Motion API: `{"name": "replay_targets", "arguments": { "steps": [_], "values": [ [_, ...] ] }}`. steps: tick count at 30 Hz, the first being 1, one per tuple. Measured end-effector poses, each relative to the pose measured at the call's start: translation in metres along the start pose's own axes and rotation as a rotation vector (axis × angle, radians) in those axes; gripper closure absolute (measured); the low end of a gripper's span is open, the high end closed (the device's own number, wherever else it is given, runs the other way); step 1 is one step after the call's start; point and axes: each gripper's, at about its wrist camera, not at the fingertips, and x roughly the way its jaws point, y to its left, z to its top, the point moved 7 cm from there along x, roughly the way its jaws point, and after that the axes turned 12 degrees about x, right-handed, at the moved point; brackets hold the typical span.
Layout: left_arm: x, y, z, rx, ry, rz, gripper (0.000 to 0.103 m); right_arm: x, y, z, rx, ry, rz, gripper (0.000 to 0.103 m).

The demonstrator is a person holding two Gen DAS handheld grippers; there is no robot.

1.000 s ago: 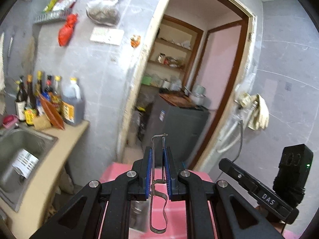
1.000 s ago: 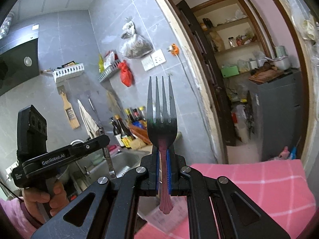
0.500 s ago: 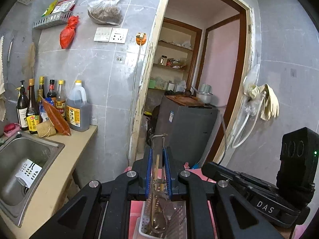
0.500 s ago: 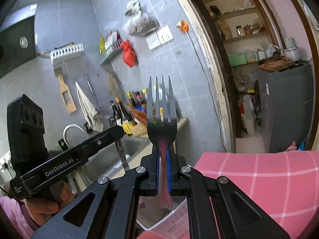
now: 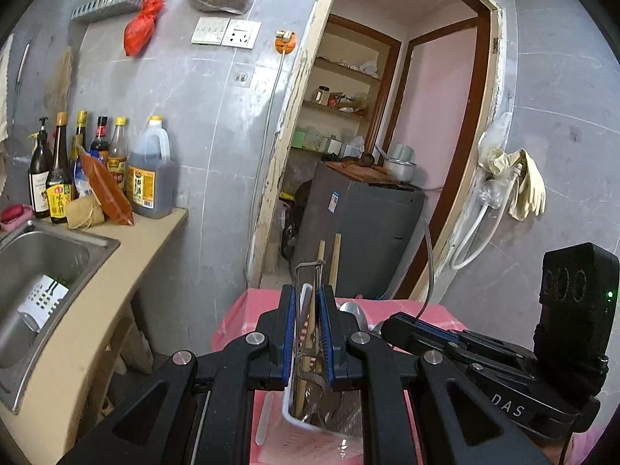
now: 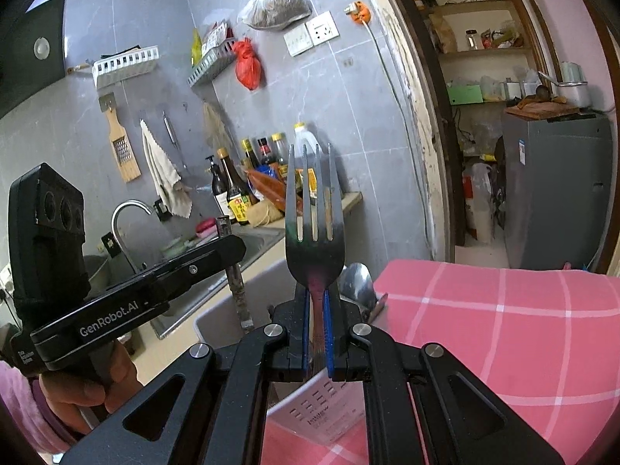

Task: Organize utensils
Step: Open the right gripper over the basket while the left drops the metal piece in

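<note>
My left gripper point(image 5: 308, 302) is shut on a thin bent-wire metal utensil point(image 5: 309, 271), which stands upright between the blue pads. Right below it is a white perforated utensil holder point(image 5: 298, 426) with wooden chopsticks point(image 5: 334, 259) and a metal spoon point(image 5: 354, 314) in it. My right gripper point(image 6: 317, 298) is shut on the handle of a metal fork point(image 6: 314, 240), tines up. The fork's handle reaches down toward the same holder point(image 6: 321, 414), and the spoon point(image 6: 358, 283) stands just behind it. The two grippers hang side by side over the holder.
The holder stands on a table with a pink checked cloth point(image 6: 484, 329). To the left is a counter with a steel sink point(image 5: 38, 271) and several sauce bottles point(image 5: 149, 170). A hand point(image 6: 77, 395) grips the left tool. An open doorway lies behind.
Both grippers have sunk toward the table. The holder with chopsticks and spoon has come into view under them. Each still grips its utensil.
</note>
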Motion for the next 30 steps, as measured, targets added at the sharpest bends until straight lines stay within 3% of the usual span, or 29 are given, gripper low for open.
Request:
{"name": "replay_targets", "arguments": {
  "steps": [10,12,15,16,19,24,30],
  "values": [
    [-0.002,0.003,-0.002,-0.026,0.015,-0.023,0.091,0.004,-0.002,-0.003,0.000,0.028,-0.022,0.096],
    [-0.003,0.003,-0.002,-0.035,0.015,-0.024,0.091,0.002,-0.003,-0.002,0.007,0.029,-0.030,0.092],
    [-0.006,0.003,-0.001,-0.041,0.011,-0.027,0.088,-0.004,-0.005,-0.001,0.016,0.013,-0.034,0.077],
    [-0.008,0.003,0.000,-0.043,0.004,-0.025,0.082,-0.007,-0.006,0.001,0.017,0.003,-0.034,0.071],
    [-0.015,0.004,0.004,-0.060,-0.029,-0.021,0.062,-0.018,-0.007,0.007,0.019,-0.028,-0.043,0.067],
    [-0.024,-0.001,0.012,-0.059,-0.055,-0.011,0.057,-0.047,-0.014,0.023,0.017,-0.108,-0.092,0.056],
    [-0.037,-0.020,0.018,-0.036,-0.091,0.002,0.036,-0.093,-0.027,0.041,0.018,-0.208,-0.161,0.038]
  ]
}}
